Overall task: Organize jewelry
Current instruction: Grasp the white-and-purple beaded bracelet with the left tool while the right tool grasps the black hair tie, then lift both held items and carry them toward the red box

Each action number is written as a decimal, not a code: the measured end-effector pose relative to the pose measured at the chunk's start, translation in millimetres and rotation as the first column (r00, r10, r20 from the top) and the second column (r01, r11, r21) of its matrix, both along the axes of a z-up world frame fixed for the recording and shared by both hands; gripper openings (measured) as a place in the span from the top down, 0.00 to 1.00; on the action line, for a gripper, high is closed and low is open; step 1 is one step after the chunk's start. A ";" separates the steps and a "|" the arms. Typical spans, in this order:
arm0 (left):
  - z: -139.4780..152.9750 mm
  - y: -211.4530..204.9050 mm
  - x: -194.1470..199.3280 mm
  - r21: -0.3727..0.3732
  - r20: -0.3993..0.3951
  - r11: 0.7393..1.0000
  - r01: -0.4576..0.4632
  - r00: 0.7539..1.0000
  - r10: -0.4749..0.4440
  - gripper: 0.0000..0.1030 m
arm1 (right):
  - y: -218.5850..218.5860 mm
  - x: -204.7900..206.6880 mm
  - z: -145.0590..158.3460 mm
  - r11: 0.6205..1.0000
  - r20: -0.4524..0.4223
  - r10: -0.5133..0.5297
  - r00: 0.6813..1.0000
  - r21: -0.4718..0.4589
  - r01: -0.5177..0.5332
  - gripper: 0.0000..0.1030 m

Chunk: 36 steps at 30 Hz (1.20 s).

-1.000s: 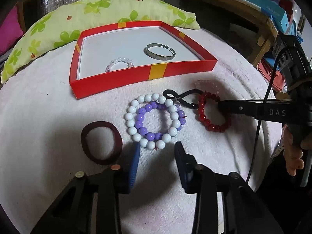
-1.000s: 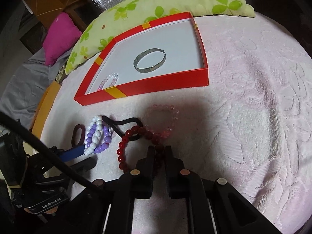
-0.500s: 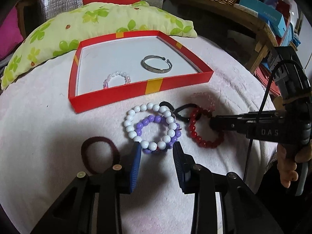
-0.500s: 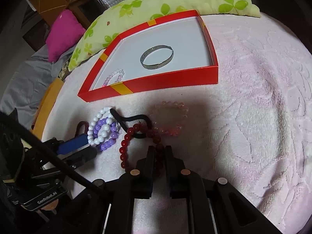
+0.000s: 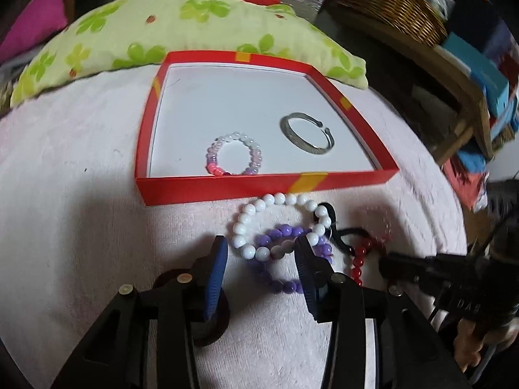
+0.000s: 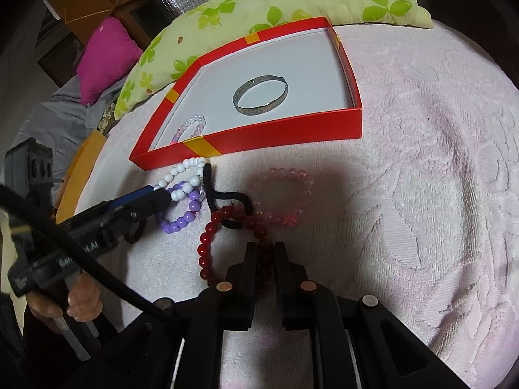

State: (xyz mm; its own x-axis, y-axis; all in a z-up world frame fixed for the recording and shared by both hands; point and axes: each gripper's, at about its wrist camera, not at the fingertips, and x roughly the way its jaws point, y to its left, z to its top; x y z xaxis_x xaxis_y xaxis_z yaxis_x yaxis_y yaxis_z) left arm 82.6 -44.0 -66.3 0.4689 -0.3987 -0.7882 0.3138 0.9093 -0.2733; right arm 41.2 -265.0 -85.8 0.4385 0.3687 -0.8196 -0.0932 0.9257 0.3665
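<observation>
Left wrist view showed the left gripper (image 5: 261,251) with its jaws spread wide over the pink towel-covered surface (image 5: 81,227), the near arc of the white bead bracelet (image 5: 275,223) and the purple bead bracelet (image 5: 285,259) lying between the blue pads (image 5: 215,272). At 12 o'clock from that gripper sat the red tray (image 5: 259,188), its near wall just beside the white beads; inside it lay a small pastel bead bracelet (image 5: 234,157) and, at 3 o'clock of that one, a silver bangle (image 5: 307,133). A dark hair band (image 5: 211,321) was mostly hidden under the left finger. In the right wrist view, the right gripper (image 6: 266,254) had its jaws closed on the dark red bead bracelet (image 6: 211,236), a bead caught between the tips. A black hair tie (image 6: 223,196) looped through that bracelet, and a translucent pink bracelet (image 6: 282,194) lay at 12 o'clock of the right gripper, touching the red beads. A green flowered pillow (image 6: 275,6) rested behind the tray.
</observation>
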 end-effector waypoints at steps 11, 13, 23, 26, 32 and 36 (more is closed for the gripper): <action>-1.8 -10.7 -4.6 0.000 0.029 0.998 0.062 0.998 -0.062 0.65 | 8.0 -3.1 2.4 0.998 0.033 0.035 0.999 -0.049 -0.034 0.87; -3.7 -10.3 -3.7 0.026 0.033 0.998 0.060 0.998 -0.061 0.78 | 7.2 -3.2 2.4 0.998 0.033 0.036 0.999 -0.045 -0.034 0.89; -1.5 6.8 -7.8 0.065 0.054 0.998 0.024 0.998 -0.028 0.90 | 6.8 -10.9 18.1 0.998 0.095 0.058 0.994 0.002 -0.059 0.89; 5.4 14.1 -10.6 0.056 0.073 0.998 0.019 0.997 -0.023 0.91 | 5.2 -15.0 29.5 0.998 0.141 0.061 0.988 0.026 -0.065 0.89; 21.5 29.2 -15.7 0.029 0.121 1.000 0.011 0.993 -0.014 0.91 | -2.1 -19.4 44.6 0.994 0.193 0.040 0.980 0.092 -0.058 0.89; 33.9 35.5 -18.3 0.016 0.161 1.000 0.010 0.987 -0.013 0.91 | -8.0 -22.8 51.6 0.992 0.228 0.023 0.973 0.117 -0.051 0.89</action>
State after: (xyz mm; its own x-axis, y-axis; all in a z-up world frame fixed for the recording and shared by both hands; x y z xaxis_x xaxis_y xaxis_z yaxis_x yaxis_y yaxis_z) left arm 64.3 -8.5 -32.4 0.5855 -0.3937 -0.7086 0.3633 0.9089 -0.2048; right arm 18.4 -273.0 -34.1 0.5913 0.4786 -0.6491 -0.2202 0.8701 0.4410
